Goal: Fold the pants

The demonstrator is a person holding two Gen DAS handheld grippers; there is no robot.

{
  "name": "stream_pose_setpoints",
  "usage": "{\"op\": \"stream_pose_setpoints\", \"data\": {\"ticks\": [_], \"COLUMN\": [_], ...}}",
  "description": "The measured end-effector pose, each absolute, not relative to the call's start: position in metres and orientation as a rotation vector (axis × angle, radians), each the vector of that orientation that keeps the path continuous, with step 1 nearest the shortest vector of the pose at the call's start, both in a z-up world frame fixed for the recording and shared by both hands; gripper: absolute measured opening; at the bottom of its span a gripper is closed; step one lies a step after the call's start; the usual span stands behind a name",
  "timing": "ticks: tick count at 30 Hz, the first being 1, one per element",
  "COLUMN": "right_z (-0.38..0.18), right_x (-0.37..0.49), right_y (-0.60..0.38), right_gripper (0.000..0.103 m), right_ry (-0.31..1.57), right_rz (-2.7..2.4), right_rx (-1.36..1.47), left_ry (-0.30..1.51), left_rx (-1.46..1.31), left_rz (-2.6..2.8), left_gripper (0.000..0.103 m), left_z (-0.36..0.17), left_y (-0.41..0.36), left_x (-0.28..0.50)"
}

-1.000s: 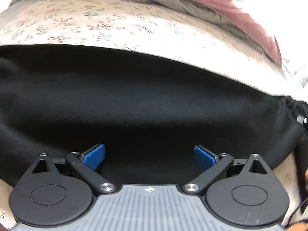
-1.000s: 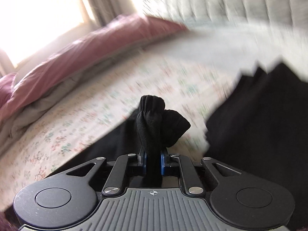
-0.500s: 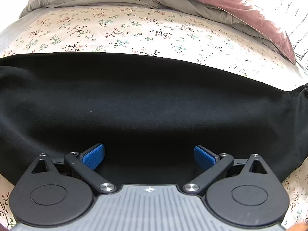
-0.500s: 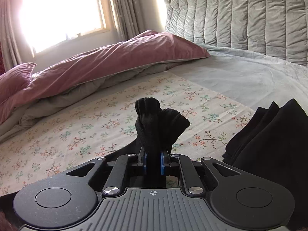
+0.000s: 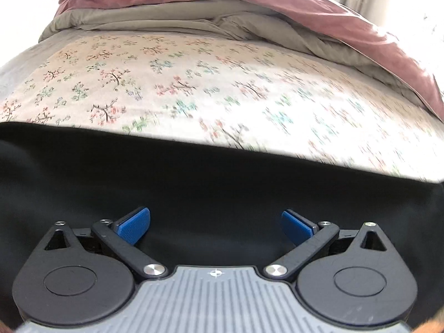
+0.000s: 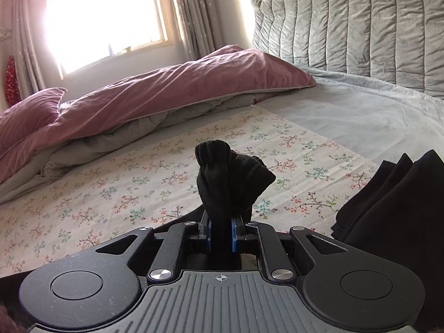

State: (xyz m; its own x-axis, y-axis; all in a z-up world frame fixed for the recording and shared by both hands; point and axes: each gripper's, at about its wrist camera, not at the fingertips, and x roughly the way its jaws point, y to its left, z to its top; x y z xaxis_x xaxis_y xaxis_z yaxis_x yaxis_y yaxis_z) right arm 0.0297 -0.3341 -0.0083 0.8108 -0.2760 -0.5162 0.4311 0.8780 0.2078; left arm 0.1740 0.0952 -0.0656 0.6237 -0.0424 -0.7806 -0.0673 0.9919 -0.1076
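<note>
Black pants (image 5: 211, 177) lie spread flat across the floral sheet (image 5: 194, 88) in the left wrist view. My left gripper (image 5: 216, 226) is open with its blue pads (image 5: 133, 226) wide apart just above the black cloth, holding nothing. My right gripper (image 6: 220, 233) is shut on a bunched fold of the black pants (image 6: 224, 177), which sticks up between the pads above the bed. A stack of folded black fabric (image 6: 394, 202) lies at the right in the right wrist view.
A pink and grey duvet (image 6: 155, 97) is heaped along the far side of the bed. A grey quilted headboard (image 6: 360, 27) stands at the right. A bright window (image 6: 105, 22) with curtains is behind. A plain grey sheet (image 6: 374, 111) covers the bed near the headboard.
The left gripper has tilted up and back, so more floral sheet and duvet show and less black cloth. The right gripper has steadied and still holds the bunched fold.
</note>
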Motion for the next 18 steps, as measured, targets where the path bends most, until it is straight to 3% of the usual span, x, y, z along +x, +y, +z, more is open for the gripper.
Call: {"op": "stream_pose_setpoints", "data": {"ticks": [12, 18], "right_z": [-0.01, -0.001], "right_x": [0.032, 0.03], "right_y": [-0.349, -0.336], "right_gripper": [0.011, 0.011], "right_ry": [0.497, 0.437], "right_rz": [-0.391, -0.352], "right_rx": [0.387, 0.332], "left_ry": [0.838, 0.86], "left_rx": [-0.126, -0.352], "left_rz": [0.024, -0.055], "left_gripper": [0.103, 0.103], "left_z": [-0.076, -0.054], "left_y": [0.089, 0.12], "left_x": [0.203, 0.175]}}
